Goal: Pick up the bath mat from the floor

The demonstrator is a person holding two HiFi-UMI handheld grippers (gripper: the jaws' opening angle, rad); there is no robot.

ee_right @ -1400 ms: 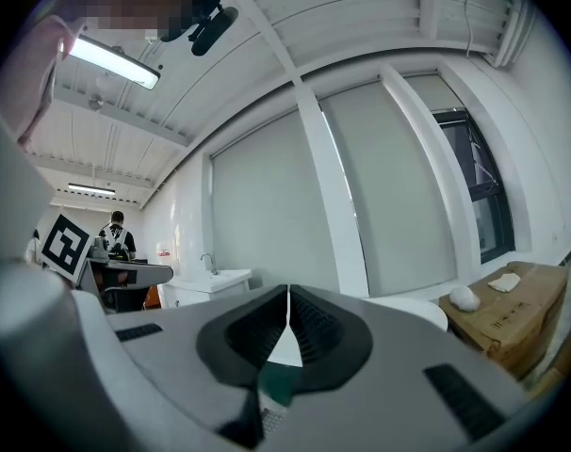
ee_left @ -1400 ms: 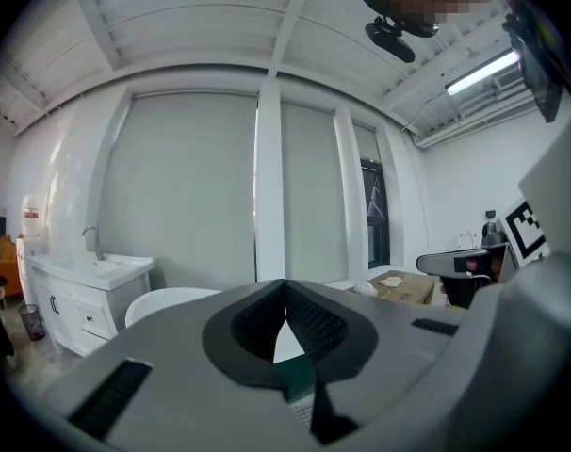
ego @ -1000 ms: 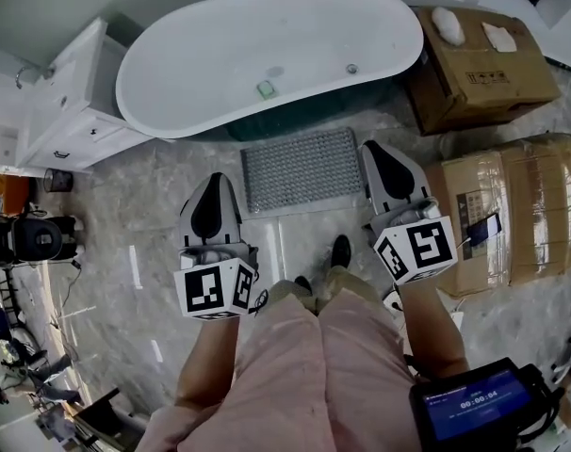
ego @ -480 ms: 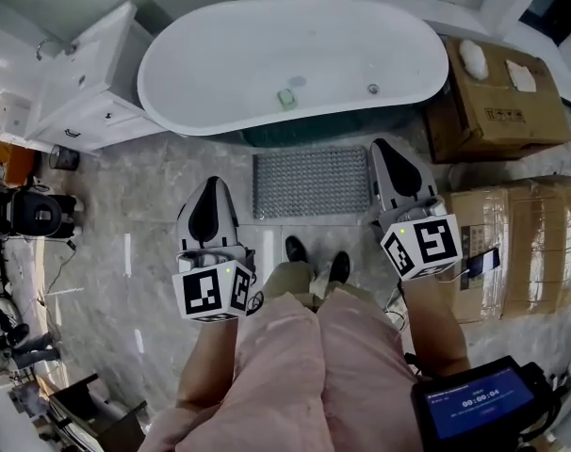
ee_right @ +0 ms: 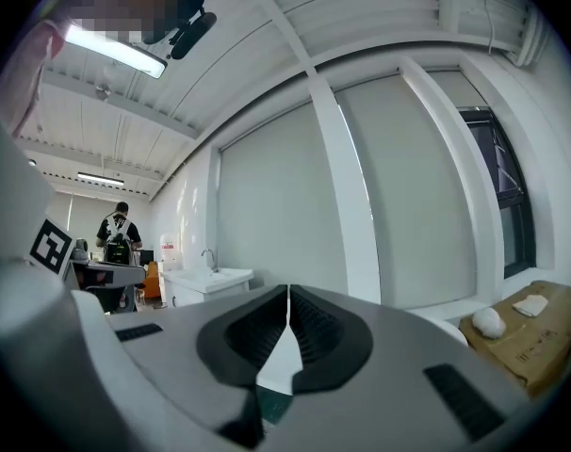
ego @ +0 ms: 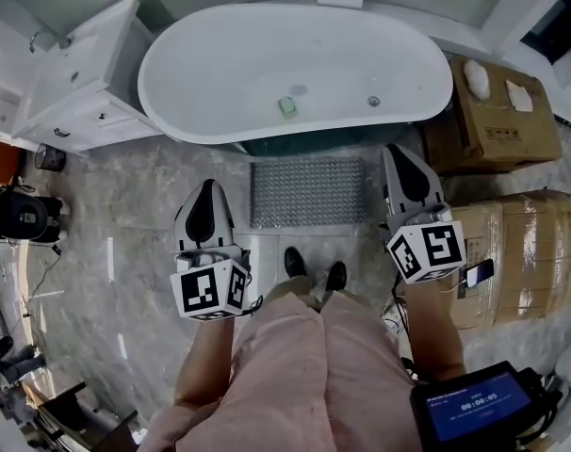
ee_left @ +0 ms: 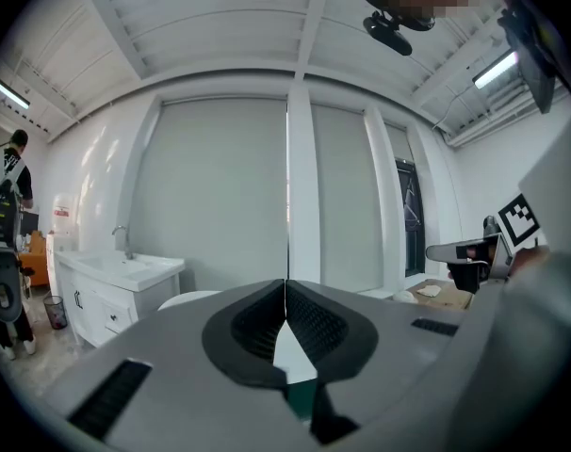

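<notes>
A grey nubbed bath mat (ego: pixel 308 191) lies flat on the marble floor in front of the white bathtub (ego: pixel 295 69). In the head view my left gripper (ego: pixel 207 188) hovers left of the mat, held level, jaws shut and empty. My right gripper (ego: pixel 400 152) hangs just off the mat's right edge, also shut with nothing held. Both gripper views look level across the room; the left gripper (ee_left: pixel 285 288) and right gripper (ee_right: pixel 287 293) show their pads pressed together, and the mat is out of sight there.
A white vanity cabinet (ego: pixel 73 78) stands left of the tub. Cardboard boxes (ego: pixel 497 111) are stacked at the right, a larger one (ego: pixel 516 252) below them. The person's shoes (ego: pixel 314 266) stand just before the mat. Another person (ee_left: pixel 5 243) stands far left.
The person has stepped toward the tub: both grippers and the feet moved closer to the mat, and the view shifted so the tub sits more centred. Both jaws stayed shut.
</notes>
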